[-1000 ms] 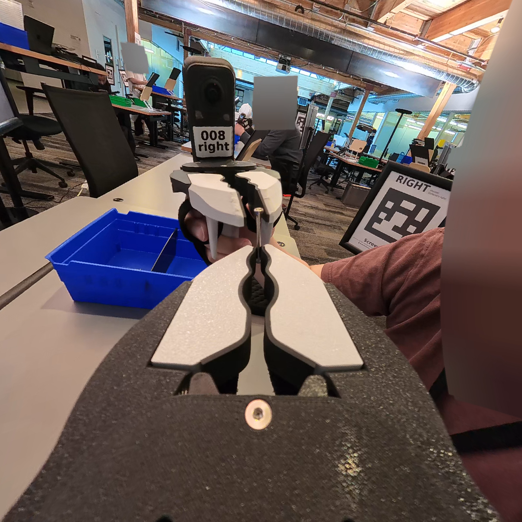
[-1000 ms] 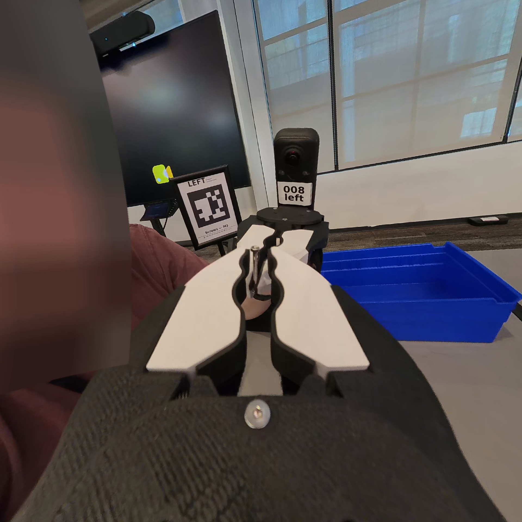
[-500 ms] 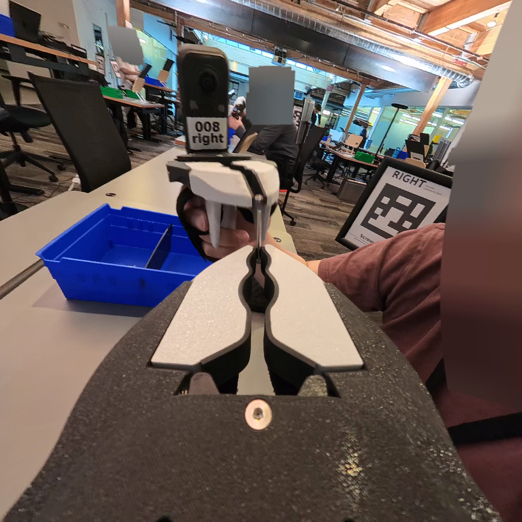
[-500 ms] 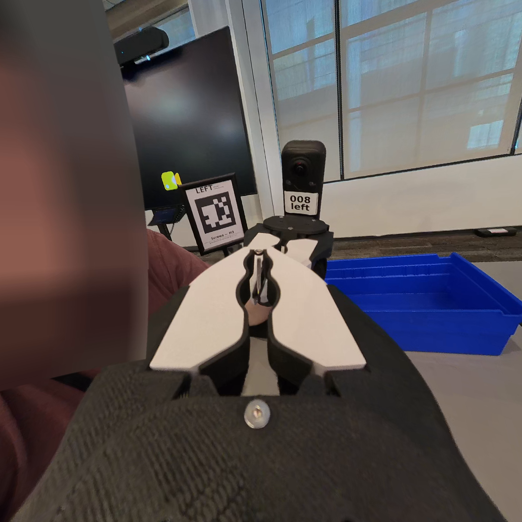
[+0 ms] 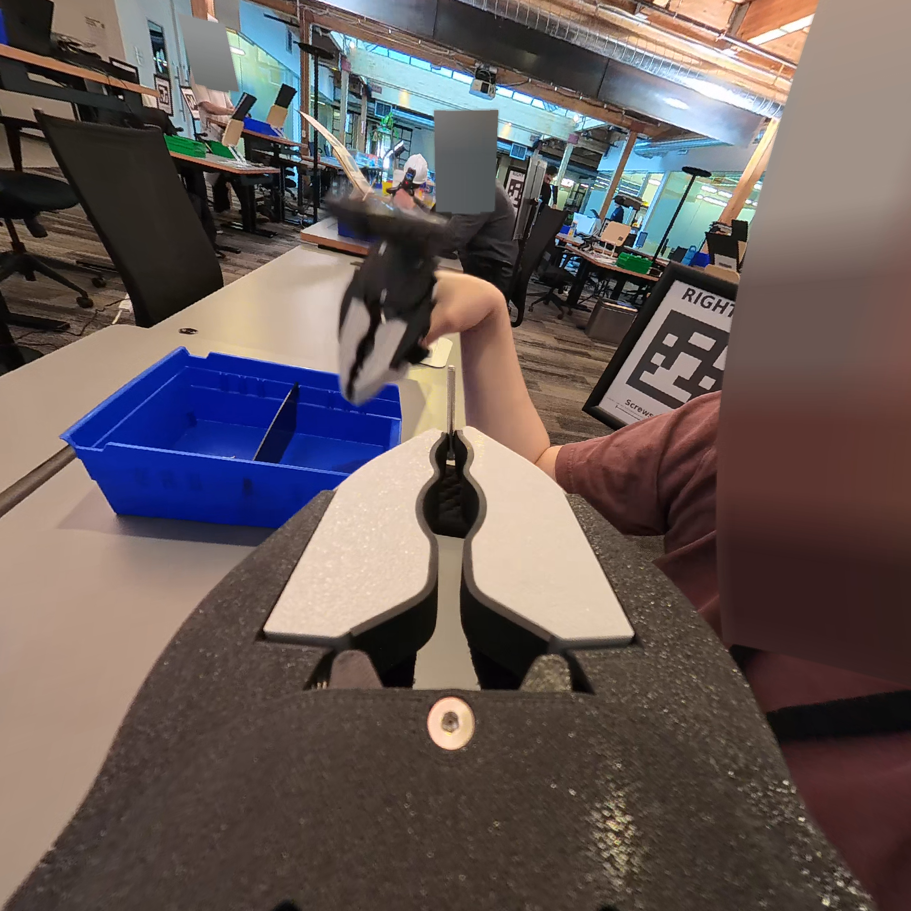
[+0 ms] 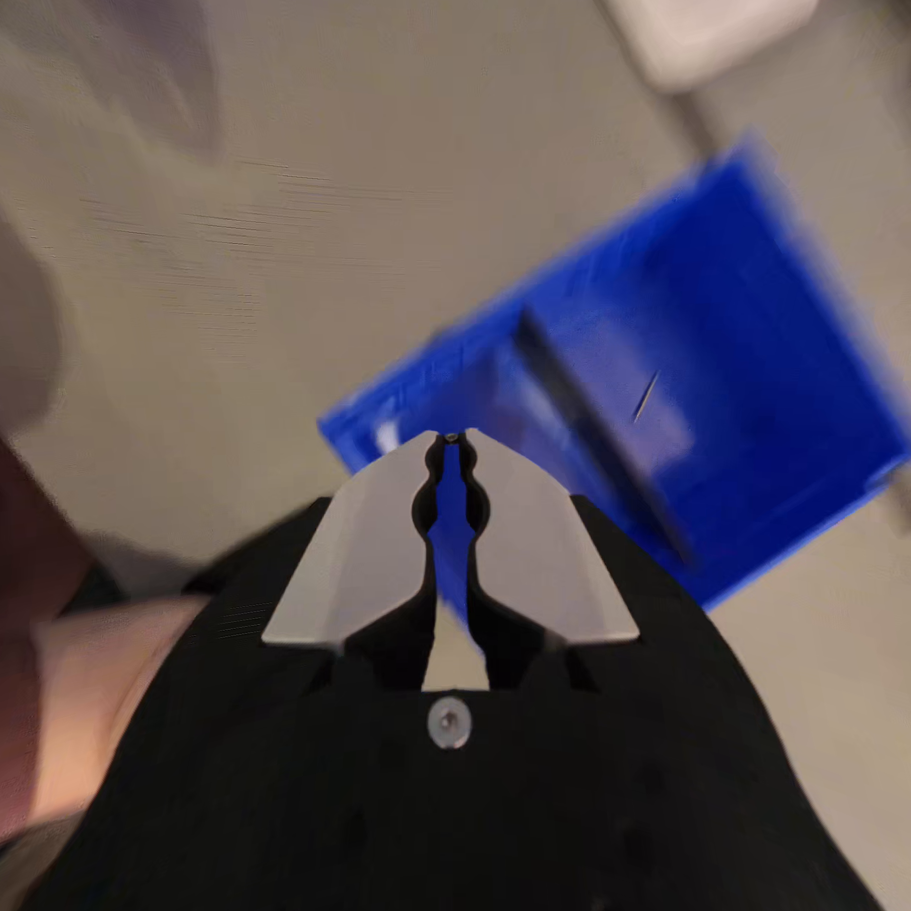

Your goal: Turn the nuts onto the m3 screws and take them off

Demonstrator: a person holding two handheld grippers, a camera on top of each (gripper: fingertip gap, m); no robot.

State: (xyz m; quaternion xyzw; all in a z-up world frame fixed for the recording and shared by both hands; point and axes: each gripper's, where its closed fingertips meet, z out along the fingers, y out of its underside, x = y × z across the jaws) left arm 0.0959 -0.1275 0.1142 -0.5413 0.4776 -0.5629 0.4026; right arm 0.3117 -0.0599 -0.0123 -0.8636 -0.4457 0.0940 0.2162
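A thin silver screw (image 5: 450,400) stands upright, pinched in the closed left gripper (image 5: 450,437); the right gripper (image 6: 451,437) nips a tiny nut (image 6: 450,437).

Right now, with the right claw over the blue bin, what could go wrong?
1. The right claw pinches a tiny metal piece, likely the nut, at its very tips. The heavy blur suggests a fast move, so the piece might slip and land outside the blue bin.
2. The left claw grips the upright screw only by its lower end, so a knock could tilt it.
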